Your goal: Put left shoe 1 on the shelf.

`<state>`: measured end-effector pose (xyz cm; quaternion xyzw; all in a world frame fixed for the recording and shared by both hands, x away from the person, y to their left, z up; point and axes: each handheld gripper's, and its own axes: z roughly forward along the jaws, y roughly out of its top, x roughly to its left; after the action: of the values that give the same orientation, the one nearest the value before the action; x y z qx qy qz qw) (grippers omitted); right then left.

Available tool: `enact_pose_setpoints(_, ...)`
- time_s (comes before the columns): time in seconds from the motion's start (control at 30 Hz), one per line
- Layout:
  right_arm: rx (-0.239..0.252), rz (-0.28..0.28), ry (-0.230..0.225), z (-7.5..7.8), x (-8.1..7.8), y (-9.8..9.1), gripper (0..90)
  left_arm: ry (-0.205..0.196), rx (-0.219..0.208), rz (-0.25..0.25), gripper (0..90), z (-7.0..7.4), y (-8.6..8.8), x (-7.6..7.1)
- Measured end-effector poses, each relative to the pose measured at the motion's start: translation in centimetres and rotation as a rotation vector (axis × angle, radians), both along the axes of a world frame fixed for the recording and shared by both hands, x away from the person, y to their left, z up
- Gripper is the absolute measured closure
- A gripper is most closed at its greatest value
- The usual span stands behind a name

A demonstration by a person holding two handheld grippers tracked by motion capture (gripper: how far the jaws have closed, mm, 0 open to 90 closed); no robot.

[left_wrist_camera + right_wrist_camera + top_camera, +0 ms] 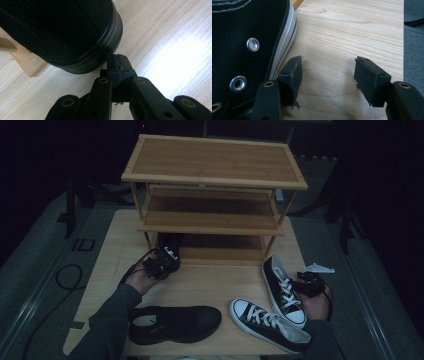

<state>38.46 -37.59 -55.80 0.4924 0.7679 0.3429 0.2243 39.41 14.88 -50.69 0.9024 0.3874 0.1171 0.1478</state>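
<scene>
High view: a three-tier rack [212, 175] stands at the far side of the table [205, 282]. One black shoe [169, 242] sits on the bottom shelf at its left end. The left claw [167, 256] is just in front of that shoe. A second black shoe [172, 322] lies on the table near the front edge. Two black-and-white sneakers [284, 290] [267, 325] lie on the table at the right. The right claw [306, 279] rests just beside the farther sneaker. Judgement: one of four shoes is racked; three remain.

Left gripper view: the left claw [117, 65] is fully closed, pads together, with nothing between them. Its tip is at the rim of the racked shoe [60, 30]; contact cannot be confirmed. Judgement: the closed claw appears to be nudging the shoe into place on the shelf.

Right gripper view: the right claw [328, 76] is wide open and empty, with bare table between the jaws. The sneaker [247, 42] lies just outside one jaw, apparently touching it. Judgement: this sneaker is not yet gripped and is the likely next item.
</scene>
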Motion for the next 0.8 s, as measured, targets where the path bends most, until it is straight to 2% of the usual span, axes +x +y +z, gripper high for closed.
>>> enact_pose_setpoints(0.23,0.0,0.0,0.0,0.0,0.0,0.0,39.4,-0.004,0.002,0.049,90.0,0.0,0.5,0.6)
enact_pose_setpoints(0.47,0.0,0.0,0.0,0.0,0.0,0.0,39.4,-0.01,0.0,0.064,89.7,0.1,0.7,0.5)
enact_pose_setpoints(0.5,0.0,0.0,0.0,0.0,0.0,0.0,39.4,-0.007,-0.01,0.058,88.5,0.2,0.8,0.4)
enact_pose_setpoints(0.57,0.0,0.0,0.0,0.0,0.0,0.0,39.4,-0.008,-0.03,0.037,79.8,0.6,0.9,0.1)
enact_pose_setpoints(0.63,0.0,0.0,0.0,0.0,0.0,0.0,39.4,-0.008,-0.044,0.021,76.5,1.1,1.1,-0.3)
enact_pose_setpoints(0.73,0.0,0.0,0.0,0.0,0.0,0.0,39.4,-0.011,-0.108,-0.038,70.4,2.1,1.5,-1.1)
enact_pose_setpoints(0.8,0.0,0.0,0.0,0.0,0.0,0.0,39.4,-0.018,-0.131,-0.069,67.0,2.7,1.6,-1.8)
